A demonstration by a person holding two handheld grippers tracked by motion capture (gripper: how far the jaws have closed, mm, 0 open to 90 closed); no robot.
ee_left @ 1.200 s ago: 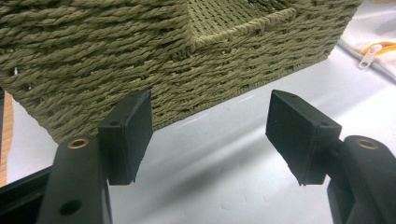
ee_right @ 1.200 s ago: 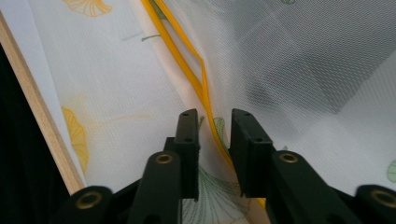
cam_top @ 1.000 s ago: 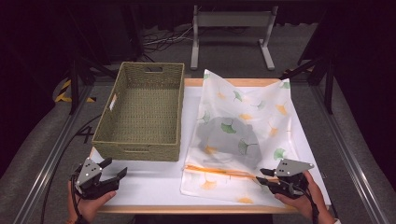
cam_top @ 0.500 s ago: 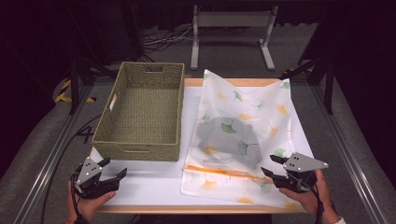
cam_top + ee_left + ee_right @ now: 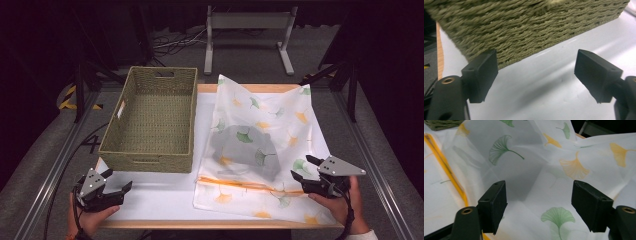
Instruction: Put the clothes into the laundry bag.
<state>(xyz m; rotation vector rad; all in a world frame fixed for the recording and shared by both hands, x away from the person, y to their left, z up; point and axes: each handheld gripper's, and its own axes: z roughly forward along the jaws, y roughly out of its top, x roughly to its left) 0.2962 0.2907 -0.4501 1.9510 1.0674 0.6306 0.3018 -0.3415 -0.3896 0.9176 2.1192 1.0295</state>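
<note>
- While the translucent white fabric bag printed with green and orange ginkgo leaves (image 5: 260, 145) lies flat on the right half of the white table top (image 5: 165, 192), the right gripper (image 5: 305, 169) sits over its near right corner, held in a hand (image 5: 337, 202).
- Its jaws have just been opening and stand wide apart; in the right gripper view the bag (image 5: 536, 170) lies below and ahead of them, with nothing pinched between the pads.
- A dark grey shape (what it is cannot be told) shows through the cloth near the bag's middle (image 5: 245, 152).
- An orange zip strip (image 5: 240, 184) crosses the bag's near end.
- The left gripper (image 5: 117, 181) rests at the near left, jaws also just widened and empty, pointing at the olive woven rectangular basket (image 5: 152, 117), which stands just left of the bag.
</note>
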